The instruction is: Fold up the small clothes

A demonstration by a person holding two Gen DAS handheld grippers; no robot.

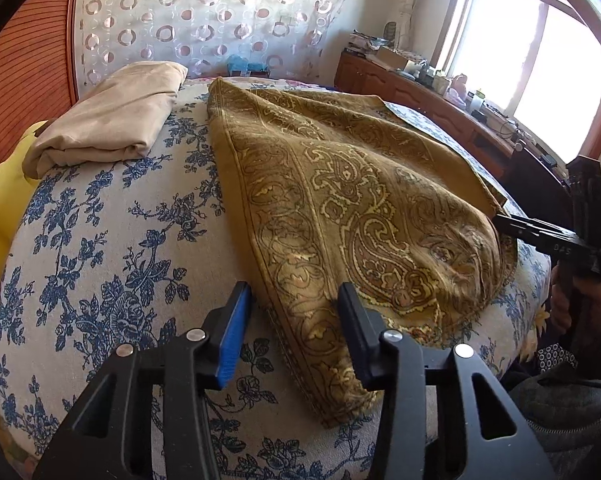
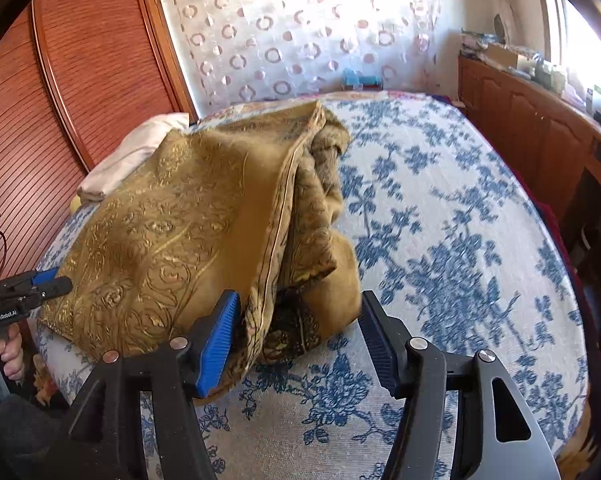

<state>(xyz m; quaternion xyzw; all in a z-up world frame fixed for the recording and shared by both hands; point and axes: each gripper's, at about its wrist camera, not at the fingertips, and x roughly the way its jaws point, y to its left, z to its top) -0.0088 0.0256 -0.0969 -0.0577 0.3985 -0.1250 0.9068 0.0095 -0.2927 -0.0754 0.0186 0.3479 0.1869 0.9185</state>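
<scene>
Olive-gold paisley woven cloth (image 1: pixel 340 200) lies on the bed with the blue-floral white cover (image 1: pixel 100 260), partly folded: one half is laid over the other, and the doubled layers bunch along its right side in the right wrist view. All places below are given relative to this cloth.

Left tongs (image 1: pixel 292 312): partly open, straddling the cloth's near hemmed edge. Fabric sits between the jaws, but the pads do not visibly press it, so nothing is gripped. Judgement: they are set there either to take the edge for the next fold or to flatten it.

Right tongs (image 2: pixel 296 344): fairly wide open at the cloth's near right corner. The blue-ribbed left pad touches the hanging fold; the other pad stands clear over bare cover. No hold. The slack, slumped corner suggests a release, not a grasp.

Beyond the cloth's far left edge rests a folded beige fabric piece (image 1: pixel 112 120), apparently a finished item, set aside to keep the working area free.

Fold looks incomplete: edges are unaligned and the right side is rumpled.
</scene>
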